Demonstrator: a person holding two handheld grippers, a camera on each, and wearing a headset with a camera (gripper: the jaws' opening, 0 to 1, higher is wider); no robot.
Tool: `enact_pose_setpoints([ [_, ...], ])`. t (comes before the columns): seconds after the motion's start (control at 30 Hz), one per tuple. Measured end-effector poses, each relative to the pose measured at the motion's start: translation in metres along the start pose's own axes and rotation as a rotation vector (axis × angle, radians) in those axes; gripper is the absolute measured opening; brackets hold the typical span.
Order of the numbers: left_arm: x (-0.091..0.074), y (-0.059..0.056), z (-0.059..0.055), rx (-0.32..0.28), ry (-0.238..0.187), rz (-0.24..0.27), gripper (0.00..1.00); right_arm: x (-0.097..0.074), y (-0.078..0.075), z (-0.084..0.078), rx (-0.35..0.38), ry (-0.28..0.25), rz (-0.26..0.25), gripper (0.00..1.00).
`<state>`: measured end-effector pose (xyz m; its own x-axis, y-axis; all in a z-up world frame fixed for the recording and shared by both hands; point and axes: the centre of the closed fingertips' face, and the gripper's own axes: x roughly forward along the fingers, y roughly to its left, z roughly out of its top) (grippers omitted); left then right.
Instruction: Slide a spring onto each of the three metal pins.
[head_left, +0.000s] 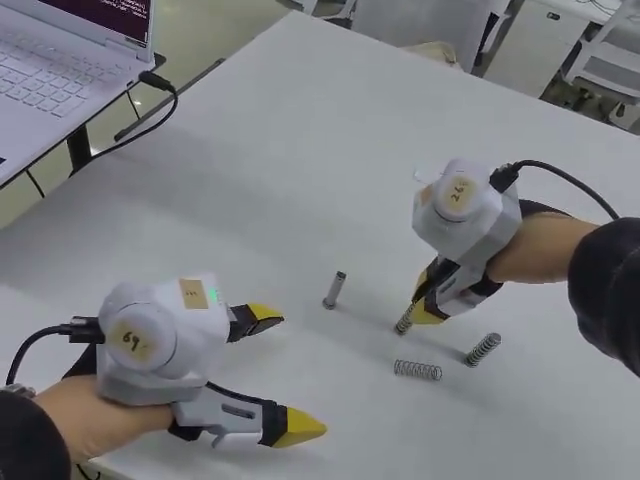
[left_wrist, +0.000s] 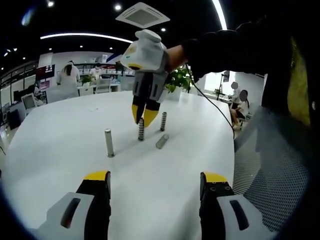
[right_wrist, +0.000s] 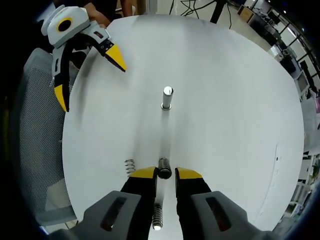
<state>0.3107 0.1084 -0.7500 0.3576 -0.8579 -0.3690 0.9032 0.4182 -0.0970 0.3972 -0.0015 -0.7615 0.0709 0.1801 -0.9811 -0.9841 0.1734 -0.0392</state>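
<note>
Head view gives you the laptop (head_left: 60, 50) at the bench's far left corner, plus the handwritten tags: "69" on your left gripper (head_left: 282, 373) and what reads as "26" on your right gripper (head_left: 427, 312).

Right gripper view looks end-on at the held spring (right_wrist: 164, 168), tips drawn in and pinching its top. The pin (right_wrist: 167, 97) stands upright beyond, apart.

Left gripper view: own jaws spread wide, holding nothing.

A loose spring (head_left: 417, 370) and a second loose spring (head_left: 482, 349) lie on the table (head_left: 300, 150) near the right gripper.
</note>
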Motion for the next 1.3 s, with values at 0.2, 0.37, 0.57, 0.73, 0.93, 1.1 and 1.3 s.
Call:
enact_pose_setpoints([
  [0.2, 0.001, -0.001, 0.002, 0.005, 0.002, -0.002, 0.69, -0.008, -0.002, -0.003, 0.01, -0.019, -0.017, 0.16],
  [0.37, 0.004, -0.004, 0.002, 0.009, 0.007, -0.009, 0.69, -0.014, -0.002, -0.004, 0.01, -0.029, -0.033, 0.16],
  [0.57, 0.008, -0.008, 0.005, 0.021, 0.015, -0.026, 0.68, -0.026, -0.002, -0.002, 0.018, -0.063, -0.056, 0.17],
  [0.73, 0.015, -0.013, 0.007, 0.032, 0.023, -0.045, 0.67, -0.037, 0.001, -0.003, 0.016, -0.082, -0.076, 0.18],
  [0.93, 0.024, -0.017, 0.012, 0.051, 0.034, -0.07, 0.65, -0.049, 0.006, -0.005, 0.031, -0.116, -0.092, 0.19],
  [1.1, 0.032, -0.019, 0.014, 0.062, 0.045, -0.089, 0.63, -0.059, 0.016, -0.006, 0.041, -0.147, -0.102, 0.19],
  [1.3, 0.046, -0.024, 0.017, 0.088, 0.065, -0.127, 0.61, -0.069, 0.03, -0.01, 0.056, -0.188, -0.114, 0.19],
])
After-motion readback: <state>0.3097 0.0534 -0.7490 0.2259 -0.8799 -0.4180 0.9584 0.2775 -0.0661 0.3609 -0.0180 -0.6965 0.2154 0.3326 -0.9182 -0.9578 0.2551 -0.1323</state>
